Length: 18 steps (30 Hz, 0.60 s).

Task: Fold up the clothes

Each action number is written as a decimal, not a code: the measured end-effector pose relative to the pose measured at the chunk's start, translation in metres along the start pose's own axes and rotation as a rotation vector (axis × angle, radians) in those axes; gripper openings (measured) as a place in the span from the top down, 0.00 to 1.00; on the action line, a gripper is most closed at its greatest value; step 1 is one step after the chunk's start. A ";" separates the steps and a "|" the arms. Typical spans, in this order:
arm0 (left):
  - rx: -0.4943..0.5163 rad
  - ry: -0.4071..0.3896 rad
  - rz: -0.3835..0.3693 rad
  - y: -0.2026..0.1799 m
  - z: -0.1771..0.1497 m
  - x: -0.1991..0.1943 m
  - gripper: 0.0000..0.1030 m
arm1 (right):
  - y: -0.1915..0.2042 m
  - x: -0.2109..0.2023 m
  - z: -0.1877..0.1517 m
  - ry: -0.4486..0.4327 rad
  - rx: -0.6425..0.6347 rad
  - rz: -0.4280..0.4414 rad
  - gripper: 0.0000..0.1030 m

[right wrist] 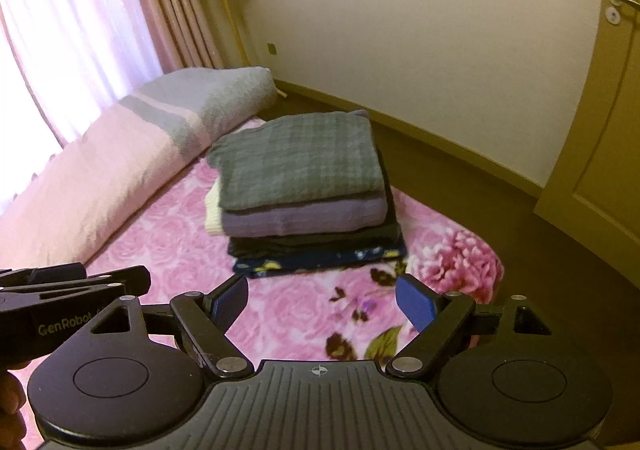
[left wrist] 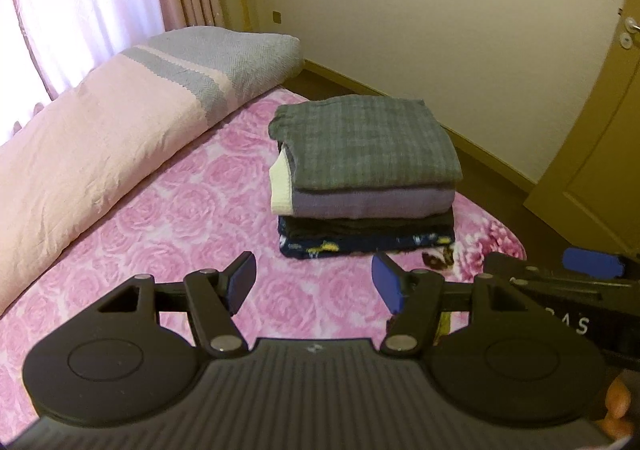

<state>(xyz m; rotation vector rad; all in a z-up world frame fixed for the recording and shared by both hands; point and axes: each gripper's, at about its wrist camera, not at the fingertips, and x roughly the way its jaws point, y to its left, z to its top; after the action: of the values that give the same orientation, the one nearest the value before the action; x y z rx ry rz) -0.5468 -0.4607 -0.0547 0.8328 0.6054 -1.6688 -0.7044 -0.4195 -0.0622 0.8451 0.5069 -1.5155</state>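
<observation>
A stack of folded clothes rests on the pink rose-patterned bedspread. A grey-green checked garment lies on top, over a mauve one, a cream piece, a black one and a dark blue patterned one at the bottom. My left gripper hovers just short of the stack, open and empty. My right gripper also stands open with nothing between its blue pads, a little short of the stack. In each wrist view the other gripper shows at the picture's edge.
A long pink and grey bolster lies along the window side of the bed. Pink curtains hang behind it. The bed's corner and dark floor lie to the right, with a wall and a door beyond.
</observation>
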 end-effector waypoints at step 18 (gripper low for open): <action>-0.010 0.094 0.062 -0.032 0.049 0.080 0.41 | -0.034 0.083 0.061 0.118 -0.058 0.014 0.19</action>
<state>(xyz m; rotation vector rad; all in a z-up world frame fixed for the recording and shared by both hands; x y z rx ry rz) -0.5989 -0.5388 -0.0881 0.9178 0.6456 -1.5767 -0.7480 -0.5144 -0.0921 0.8944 0.6274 -1.4372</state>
